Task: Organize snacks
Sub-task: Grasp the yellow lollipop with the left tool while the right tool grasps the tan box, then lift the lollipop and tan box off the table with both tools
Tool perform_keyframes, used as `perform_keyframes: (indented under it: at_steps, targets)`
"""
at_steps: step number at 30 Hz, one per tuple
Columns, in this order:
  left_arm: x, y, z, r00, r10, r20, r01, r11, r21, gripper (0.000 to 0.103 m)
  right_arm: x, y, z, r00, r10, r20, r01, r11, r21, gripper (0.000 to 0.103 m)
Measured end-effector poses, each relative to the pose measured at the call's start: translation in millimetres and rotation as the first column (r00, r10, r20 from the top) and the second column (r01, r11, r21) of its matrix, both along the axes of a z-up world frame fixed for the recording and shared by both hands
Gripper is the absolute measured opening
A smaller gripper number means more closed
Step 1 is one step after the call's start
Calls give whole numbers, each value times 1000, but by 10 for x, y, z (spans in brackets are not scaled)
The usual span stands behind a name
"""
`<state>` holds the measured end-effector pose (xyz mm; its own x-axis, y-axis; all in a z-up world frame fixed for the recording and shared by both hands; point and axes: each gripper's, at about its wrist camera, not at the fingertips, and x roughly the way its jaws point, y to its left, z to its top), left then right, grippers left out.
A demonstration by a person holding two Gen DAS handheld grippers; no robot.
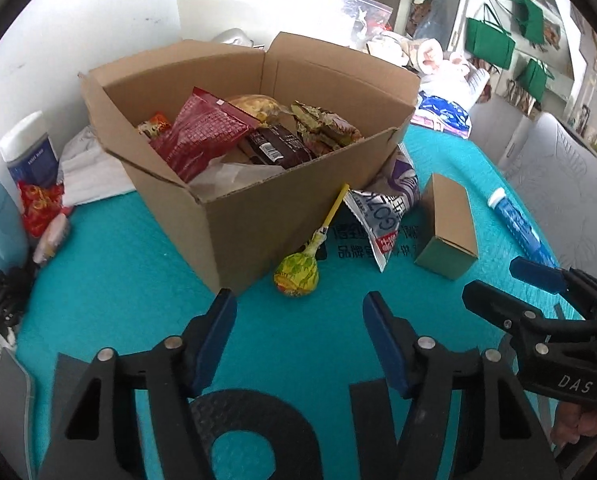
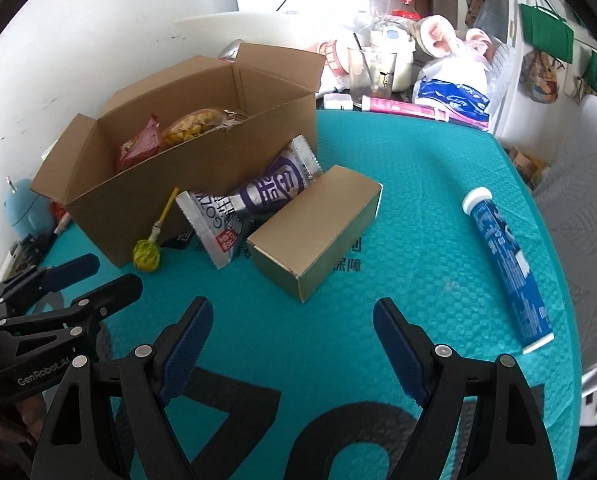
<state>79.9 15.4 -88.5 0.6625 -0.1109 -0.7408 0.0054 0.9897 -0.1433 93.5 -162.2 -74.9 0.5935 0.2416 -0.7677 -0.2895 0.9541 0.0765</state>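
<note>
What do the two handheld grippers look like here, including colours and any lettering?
Both are black plastic with silver rivets and textured blue pads inside the fingers. The left gripper carries white "GenRobot.AI" lettering on its side; the right gripper carries "DAS". No cables or sleeves show.

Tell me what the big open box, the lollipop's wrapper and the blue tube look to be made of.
Big open box: brown corrugated cardboard, matte; folded flaps and raw cut edges show.
Lollipop: wrapper looks like thin printed plastic film or waxed paper, crinkled and twisted at the neck; which one is unclear.
Blue tube: likely smooth plastic with a glossy printed label and white cap; it could be metal.
</note>
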Motion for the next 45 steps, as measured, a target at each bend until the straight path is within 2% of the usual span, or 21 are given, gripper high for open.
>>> perform_keyframes:
  at_steps: [4, 9, 12, 15, 17, 18, 22, 24, 26, 30, 39, 45]
  targets:
    - [96, -23, -67, 1000, 11, -5, -11, 1000, -9, 65, 109, 13, -3, 1000, 0, 2, 0, 1000, -5, 83]
    - [184, -50, -125, 1000, 15, -18, -16, 1000, -25, 56, 279, 53, -16, 1000, 0, -14, 0, 1000, 13, 83]
    - [247, -43, -156, 999, 30, -27, -31, 999, -33, 41, 401, 84, -31, 999, 1, -32, 0, 999, 34, 83]
    - [306, -1, -183, 998, 44, -40, -47, 996, -78, 33, 502, 121, -53, 999, -4, -46, 5, 999, 34, 83]
    - [310, 6, -187, 998, 53, -38, -56, 994, -89, 32, 559, 138, -63, 998, -12, -54, 13, 1000, 27, 83]
    - [316, -7, -190, 998, 49, -34, -52, 995, -80, 27, 585, 144, -70, 998, -18, -56, 19, 1000, 21, 83]
    - [353, -57, -194, 999, 37, -33, -39, 997, -59, 27, 659, 130, -121, 996, -57, -64, 57, 998, -5, 82]
    - [360, -62, -193, 999, 35, -34, -37, 998, -57, 27, 668, 64, -149, 995, -54, -81, 58, 997, 49, 68]
    - [358, -68, -192, 999, 34, -38, -36, 998, -55, 27, 644, 15, -147, 996, -55, -71, 60, 995, 74, 62]
    - [316, -74, -186, 998, 23, -51, -26, 998, -53, 27, 569, -47, -121, 997, -55, -52, 57, 997, 53, 54]
    - [35, -151, -167, 994, -53, -92, 46, 996, -80, 27, 256, -182, -75, 997, -34, -74, 39, 997, 69, 46]
    - [-226, -273, -141, 985, -117, -128, 106, 990, -89, 27, -117, -242, -56, 997, -12, -80, 17, 998, 64, 45]
